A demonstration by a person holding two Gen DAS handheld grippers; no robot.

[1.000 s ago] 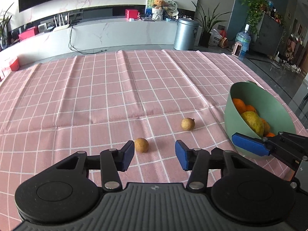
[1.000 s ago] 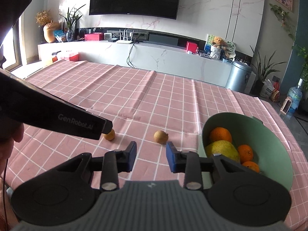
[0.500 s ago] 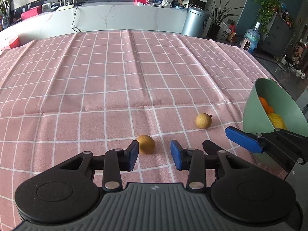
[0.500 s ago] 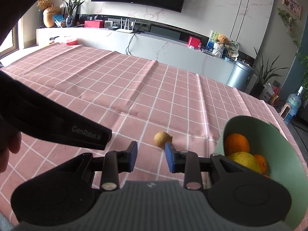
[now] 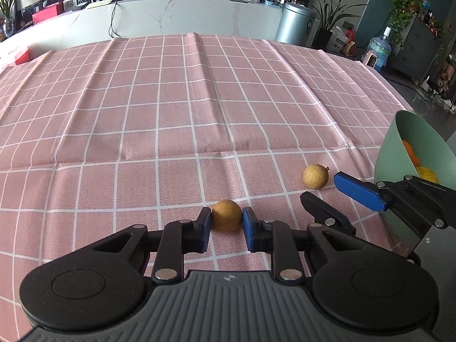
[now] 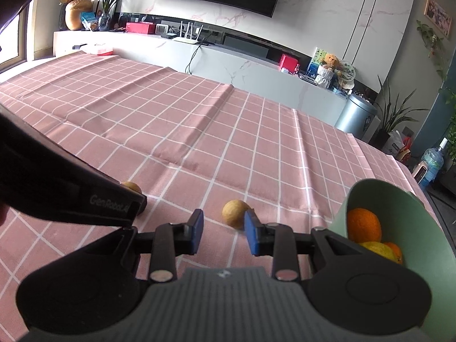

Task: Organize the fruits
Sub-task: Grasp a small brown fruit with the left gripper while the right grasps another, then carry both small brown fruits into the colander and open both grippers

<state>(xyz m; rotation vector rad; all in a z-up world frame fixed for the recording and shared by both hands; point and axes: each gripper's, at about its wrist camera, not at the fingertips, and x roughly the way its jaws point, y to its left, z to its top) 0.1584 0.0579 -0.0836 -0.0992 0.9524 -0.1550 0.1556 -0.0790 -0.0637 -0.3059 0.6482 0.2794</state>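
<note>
Longan [image 5: 226, 215] between left hand-held gripper [image 5: 227, 222] pads, on tablecloth [image 5: 199, 108]

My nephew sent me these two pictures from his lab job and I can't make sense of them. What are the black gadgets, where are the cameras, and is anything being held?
No robot here: a person holds a two-fingered grabbing tool in each hand, each carrying a wide-angle camera looking along its blue-tipped fingers. In the left tool's picture, the left gripper brackets a small brown fruit on the pink checked tablecloth, apparently closing on it, not lifted. In the right tool's picture, the right gripper is open just short of a second brown fruit. A green bowl holds oranges.
</note>
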